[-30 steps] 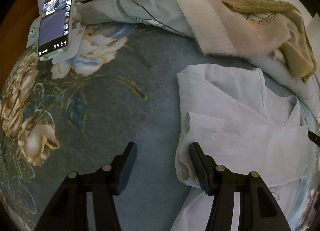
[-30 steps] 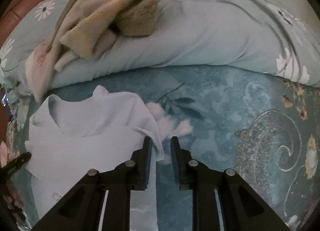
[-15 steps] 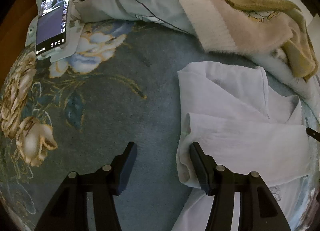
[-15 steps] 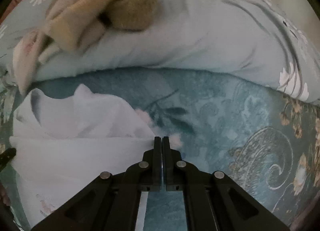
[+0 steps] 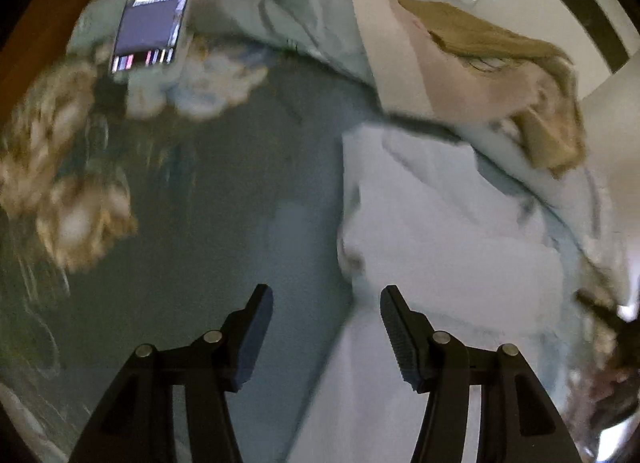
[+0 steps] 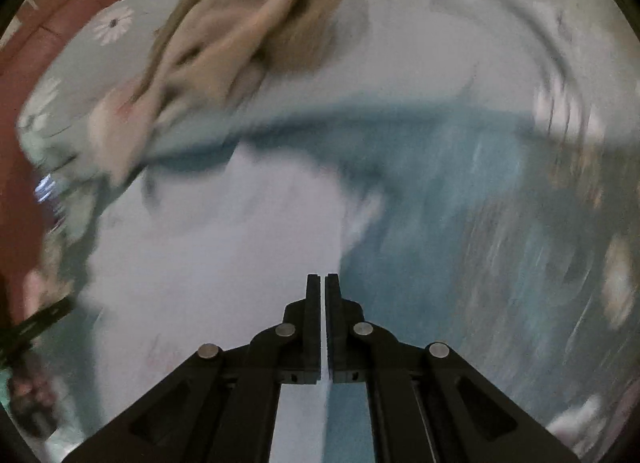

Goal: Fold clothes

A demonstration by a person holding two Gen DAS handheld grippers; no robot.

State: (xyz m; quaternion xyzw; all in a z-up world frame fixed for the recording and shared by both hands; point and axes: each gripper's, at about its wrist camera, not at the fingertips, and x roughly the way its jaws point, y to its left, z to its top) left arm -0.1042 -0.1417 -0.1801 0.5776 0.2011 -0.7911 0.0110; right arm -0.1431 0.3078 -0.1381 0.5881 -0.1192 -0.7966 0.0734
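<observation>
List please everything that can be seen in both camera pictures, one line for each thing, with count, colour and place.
pale white collared shirt: one, white, lying on the bedspread, one edge clamped in the right gripper.
teal floral bedspread: one, dark teal with cream flowers, under everything.
light blue flowered quilt: one, pale blue, bunched along the far side.
fuzzy pink and tan garments: a pile, count unclear, pink and tan, on the quilt.
smartphone with lit screen: one, dark, far left in the left view.
reddish-brown headboard: one, upper left in the right view.
left gripper: black, open, empty, over the shirt's left edge.
right gripper: black, shut on the shirt's edge.
</observation>
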